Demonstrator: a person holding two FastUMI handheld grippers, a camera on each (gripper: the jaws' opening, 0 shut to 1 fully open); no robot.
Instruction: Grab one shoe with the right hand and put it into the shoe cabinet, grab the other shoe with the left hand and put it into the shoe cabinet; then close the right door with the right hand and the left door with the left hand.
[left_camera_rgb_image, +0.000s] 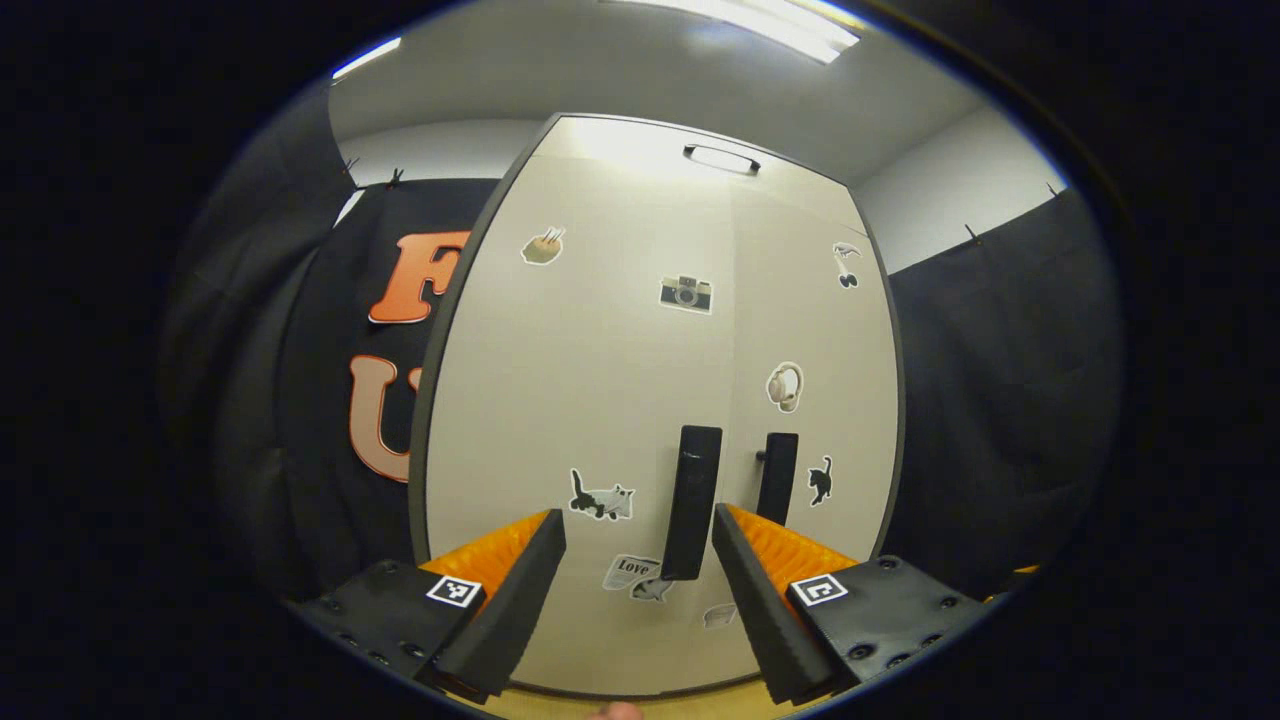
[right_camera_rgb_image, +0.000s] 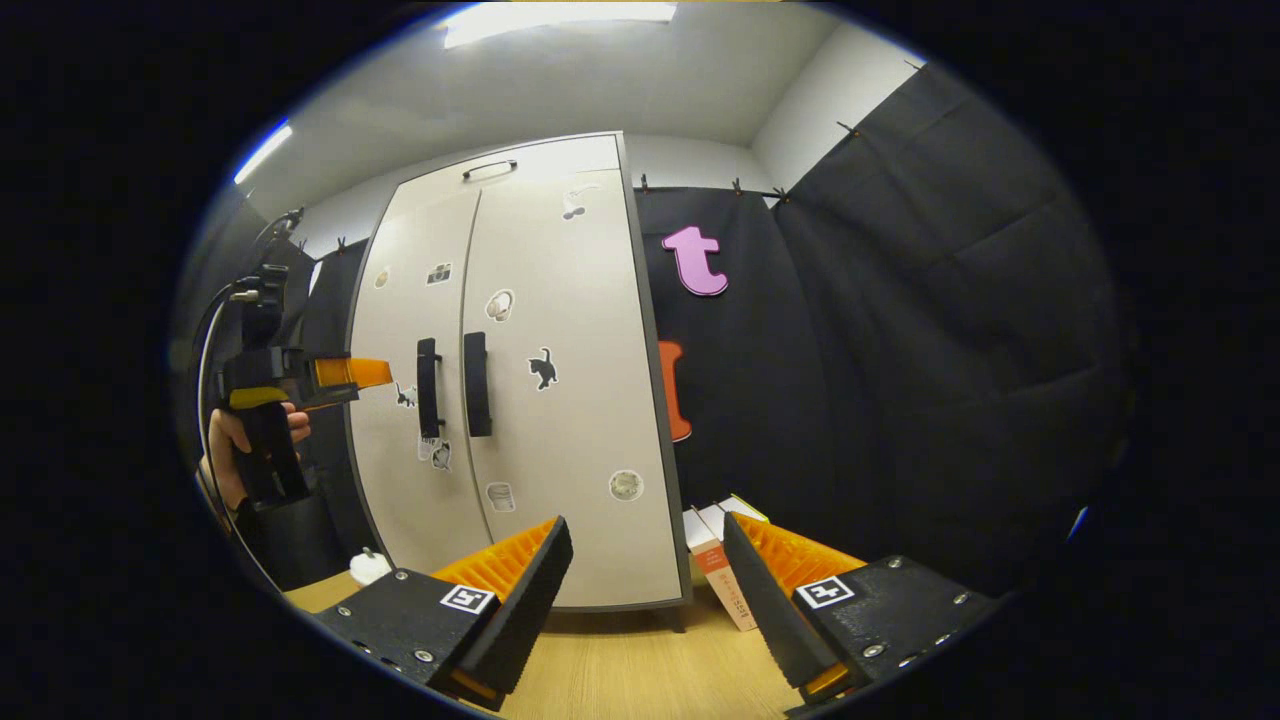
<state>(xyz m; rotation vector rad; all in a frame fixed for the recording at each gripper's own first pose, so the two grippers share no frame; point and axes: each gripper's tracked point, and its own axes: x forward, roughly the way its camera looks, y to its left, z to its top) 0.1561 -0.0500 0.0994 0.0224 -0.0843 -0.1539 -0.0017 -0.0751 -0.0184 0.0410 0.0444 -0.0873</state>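
Note:
The pale shoe cabinet (left_camera_rgb_image: 620, 380) stands right in front of me in the left gripper view, with both sticker-covered doors shut flush. Its two dark upright handles, left handle (left_camera_rgb_image: 693, 500) and right handle (left_camera_rgb_image: 778, 478), sit either side of the middle seam. My left gripper (left_camera_rgb_image: 638, 520) is open and holds nothing, a short way off the left door, with the left handle showing between its fingers. In the right gripper view the cabinet (right_camera_rgb_image: 560, 330) stands to the left, farther off. My right gripper (right_camera_rgb_image: 646, 523) is open and holds nothing. The left gripper (right_camera_rgb_image: 378, 374), in a hand (right_camera_rgb_image: 228, 435), points at the left door.
A cardboard box (right_camera_rgb_image: 722, 575) leans on the wooden floor (right_camera_rgb_image: 620, 660) beside the cabinet's right side. A small white object (right_camera_rgb_image: 368, 568) lies on the floor at the cabinet's left foot. Black cloth walls close in behind and to the right.

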